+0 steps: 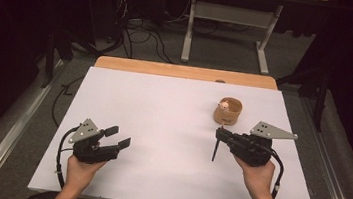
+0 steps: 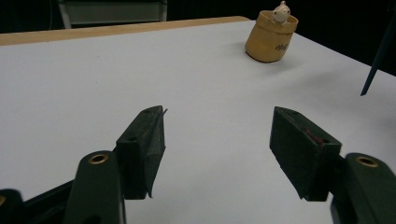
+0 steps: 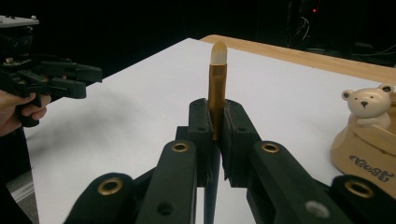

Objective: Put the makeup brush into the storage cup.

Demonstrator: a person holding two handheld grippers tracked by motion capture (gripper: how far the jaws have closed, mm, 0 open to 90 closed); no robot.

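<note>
The left gripper (image 1: 119, 137) hovers low over the white table (image 1: 161, 128) with its jaws released and nothing between them; it looks to be waiting its turn. Well to its right, the right gripper (image 1: 219, 132) is clenched on a slim pen with a dark lower barrel, a gold collar and a pale rounded end (image 3: 217, 88). The step in hand looks like carrying this pen to the tan, cup-shaped holder with a small white bear figure at its rim (image 1: 227, 111), which stands just beyond the right gripper's tips. The pen's long axis runs crosswise to the jaws: in the high view its dark end (image 1: 215, 152) hangs down toward the table, the pale end up (roughly upright, slightly tilted). Next, I judge, the pen must be lifted over the holder's rim, kept upright, and lowered in beside the bear before release.
</note>
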